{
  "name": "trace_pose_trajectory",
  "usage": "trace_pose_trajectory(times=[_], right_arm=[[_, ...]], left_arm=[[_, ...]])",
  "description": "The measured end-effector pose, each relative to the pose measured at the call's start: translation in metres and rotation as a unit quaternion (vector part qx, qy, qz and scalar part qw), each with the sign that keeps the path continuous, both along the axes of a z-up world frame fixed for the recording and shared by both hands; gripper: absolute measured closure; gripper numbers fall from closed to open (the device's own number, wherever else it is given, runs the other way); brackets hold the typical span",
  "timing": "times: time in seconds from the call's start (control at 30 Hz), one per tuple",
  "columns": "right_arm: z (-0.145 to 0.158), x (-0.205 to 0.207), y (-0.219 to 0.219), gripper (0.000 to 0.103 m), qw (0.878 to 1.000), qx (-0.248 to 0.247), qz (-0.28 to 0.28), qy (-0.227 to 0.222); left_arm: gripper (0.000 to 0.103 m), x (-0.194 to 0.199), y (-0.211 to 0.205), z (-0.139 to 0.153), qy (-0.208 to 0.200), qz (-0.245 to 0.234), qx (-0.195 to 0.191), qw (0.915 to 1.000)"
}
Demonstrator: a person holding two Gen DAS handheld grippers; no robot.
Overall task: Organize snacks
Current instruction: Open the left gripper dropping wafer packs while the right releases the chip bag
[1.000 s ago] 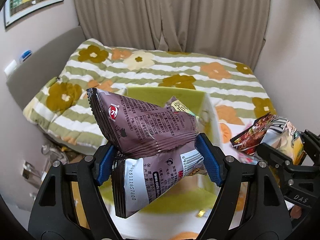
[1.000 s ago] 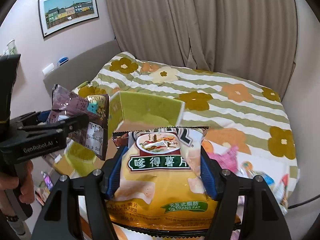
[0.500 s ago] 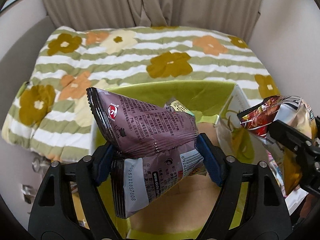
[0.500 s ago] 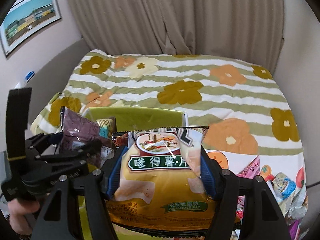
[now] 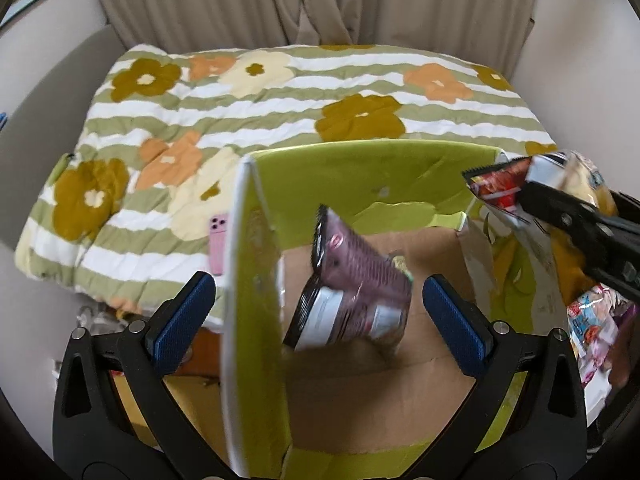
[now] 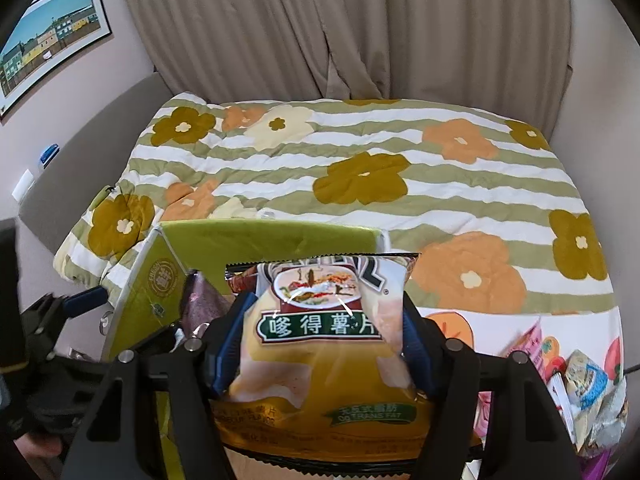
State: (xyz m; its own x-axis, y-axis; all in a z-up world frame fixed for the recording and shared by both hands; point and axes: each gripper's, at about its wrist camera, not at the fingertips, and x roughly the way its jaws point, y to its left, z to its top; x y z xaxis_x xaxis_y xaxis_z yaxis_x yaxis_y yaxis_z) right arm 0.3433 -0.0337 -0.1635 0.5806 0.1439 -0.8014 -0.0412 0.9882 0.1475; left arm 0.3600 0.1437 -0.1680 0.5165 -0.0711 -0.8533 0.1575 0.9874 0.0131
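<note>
Gripping a yellow chip bag printed "0g TRANS FAT", right tongs stay clamped; left tongs spread apart around a blurred purple snack bag inside the green box.

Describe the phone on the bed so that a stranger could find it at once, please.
Start at the flowered quilt that covers the bed. Go to its near left edge, just outside the left wall of the green cardboard box. The pink phone lies there flat, camera lenses up; it is the only plain pink thing among the flowers.
</note>
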Motion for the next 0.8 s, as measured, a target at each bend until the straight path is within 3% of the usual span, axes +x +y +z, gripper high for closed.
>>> trace_pose_trajectory(times=[0.27,0.4,0.5,0.8], right_arm=[[-0.016,0.024,0.013,0.032,1.0,0.003,0.026,0.017],[-0.026,0.03,0.017,0.001,0.999,-0.007,0.038,0.028],[-0.023,0.02,0.02,0.001,0.998,-0.021,0.054,0.002],[-0.008,-0.005,0.021,0.001,0.998,-0.025,0.063,-0.01]], left_arm=[[0.0,-0.006,0.017,0.004,-0.006,0.022,-0.004,0.9997],[0.0,-0.01,0.021,0.004,-0.005,0.031,-0.002,0.9995],[0.0,-0.015,0.023,0.003,-0.004,0.034,-0.002,0.9994],[0.0,-0.028,0.022,0.017,-0.018,0.035,-0.003,0.9992]])
